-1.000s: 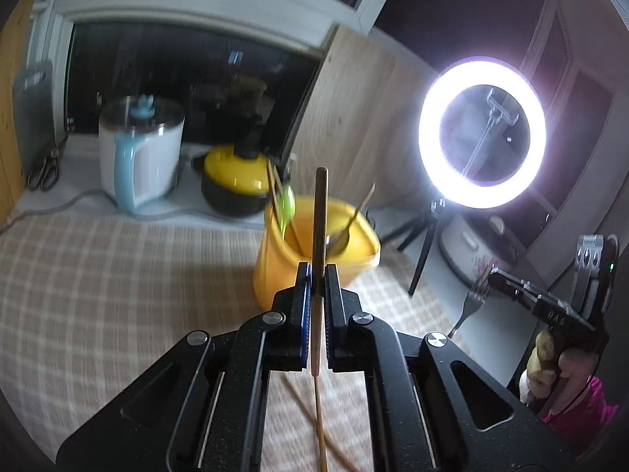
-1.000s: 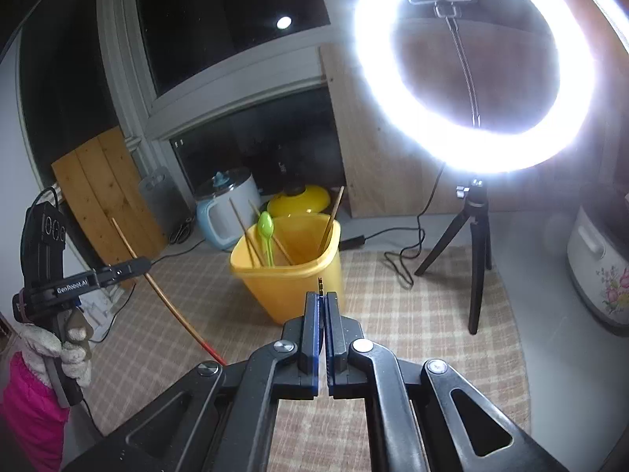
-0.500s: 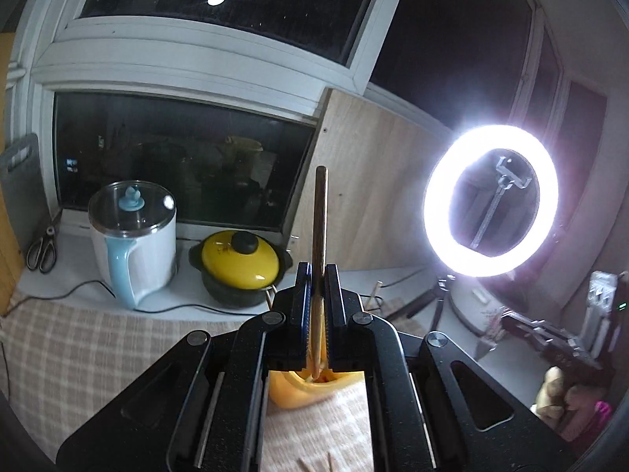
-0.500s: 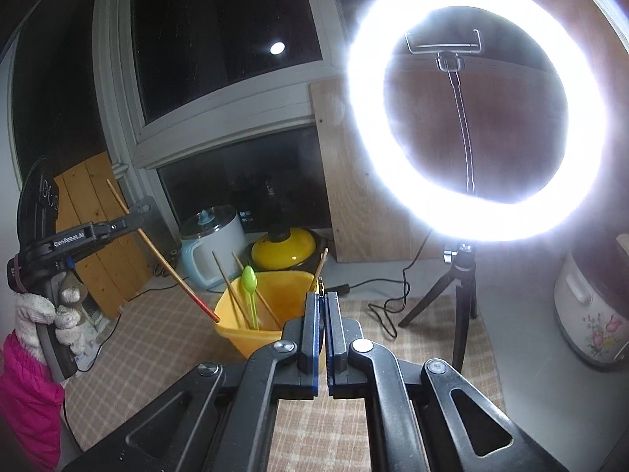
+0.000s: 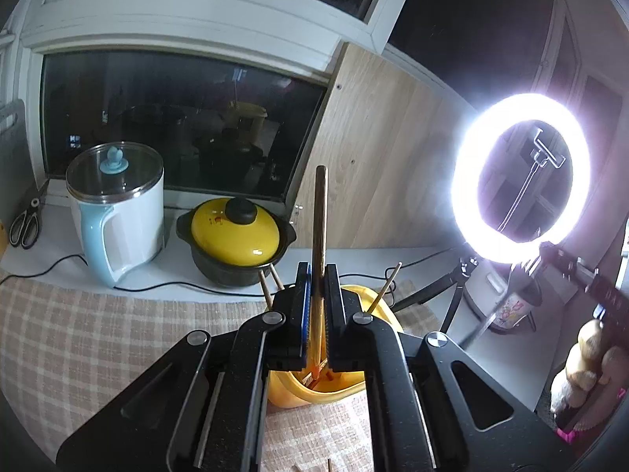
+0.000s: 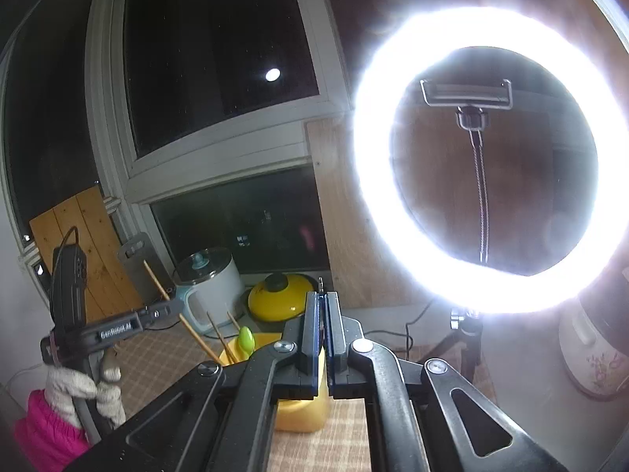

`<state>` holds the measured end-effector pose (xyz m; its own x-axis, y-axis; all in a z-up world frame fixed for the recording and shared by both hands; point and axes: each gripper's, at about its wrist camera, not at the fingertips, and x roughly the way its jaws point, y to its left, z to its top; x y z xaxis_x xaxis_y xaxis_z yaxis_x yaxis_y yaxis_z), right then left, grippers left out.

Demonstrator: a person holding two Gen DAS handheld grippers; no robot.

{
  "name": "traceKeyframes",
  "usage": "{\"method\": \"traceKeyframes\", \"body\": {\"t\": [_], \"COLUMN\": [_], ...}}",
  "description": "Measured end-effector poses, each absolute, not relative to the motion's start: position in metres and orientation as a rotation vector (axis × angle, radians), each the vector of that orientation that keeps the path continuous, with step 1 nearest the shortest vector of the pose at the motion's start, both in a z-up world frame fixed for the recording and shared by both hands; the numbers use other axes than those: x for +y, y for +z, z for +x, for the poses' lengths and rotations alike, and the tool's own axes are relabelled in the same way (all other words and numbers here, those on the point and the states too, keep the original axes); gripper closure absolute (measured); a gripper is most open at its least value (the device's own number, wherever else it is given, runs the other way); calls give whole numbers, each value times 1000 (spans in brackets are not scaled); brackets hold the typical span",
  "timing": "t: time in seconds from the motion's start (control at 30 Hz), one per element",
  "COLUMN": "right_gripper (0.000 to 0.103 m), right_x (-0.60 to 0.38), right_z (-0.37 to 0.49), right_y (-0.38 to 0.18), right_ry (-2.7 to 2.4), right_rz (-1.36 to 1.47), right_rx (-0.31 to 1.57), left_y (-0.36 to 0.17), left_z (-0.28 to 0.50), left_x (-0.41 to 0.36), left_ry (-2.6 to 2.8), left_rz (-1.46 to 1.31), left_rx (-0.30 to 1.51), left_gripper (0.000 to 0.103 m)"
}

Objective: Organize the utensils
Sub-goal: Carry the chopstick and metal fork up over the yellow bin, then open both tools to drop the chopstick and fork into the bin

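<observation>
Your left gripper (image 5: 317,295) pinches a chopstick (image 5: 319,232) between its pads, the stick standing nearly upright with its lower tip down inside the yellow bin (image 5: 377,387) at 6 o'clock under the jaws. More chopsticks lean against the bin's far rim, at 11 and 1 o'clock of the gripper. Your right gripper (image 6: 322,324) has its jaws pressed almost together on a thin metal handle end (image 6: 320,284) that just pokes out above them; what it belongs to you cannot tell from here. Just beyond it sits the bin, holding a green spoon (image 6: 246,338). Past the bin, at 11 o'clock, a yellow pot (image 5: 236,232) and a kettle (image 5: 118,212) stand on the sill. The ring light (image 5: 521,177) glares at 2 o'clock.
</observation>
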<state>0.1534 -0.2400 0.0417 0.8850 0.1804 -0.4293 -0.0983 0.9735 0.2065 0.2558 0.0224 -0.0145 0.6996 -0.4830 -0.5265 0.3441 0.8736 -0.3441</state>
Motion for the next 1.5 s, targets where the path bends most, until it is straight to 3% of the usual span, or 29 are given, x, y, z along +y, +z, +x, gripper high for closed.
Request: {"method": "traceKeyframes", "body": {"t": [0.57, 1.3, 1.33, 1.4, 1.5], "right_gripper": [103, 99, 97, 70, 64], "right_x": [-209, -172, -173, -177, -183], "right_z": [222, 243, 243, 240, 234], "right_y": [-7, -58, -57, -54, -48], "right_ry": [124, 264, 267, 280, 283], "right_rz": [112, 94, 101, 125, 148], "right_rx": [550, 703, 701, 687, 666], "left_y": [-42, -69, -68, -67, -63], "left_z": [264, 272, 271, 270, 264], "left_x": [20, -2, -1, 1, 6], "left_ry": [-456, -480, -477, -479, -469], "left_rz": [-244, -209, -211, -217, -223], "left_rx": [717, 790, 792, 791, 780], "left_gripper": [100, 99, 99, 89, 79]}}
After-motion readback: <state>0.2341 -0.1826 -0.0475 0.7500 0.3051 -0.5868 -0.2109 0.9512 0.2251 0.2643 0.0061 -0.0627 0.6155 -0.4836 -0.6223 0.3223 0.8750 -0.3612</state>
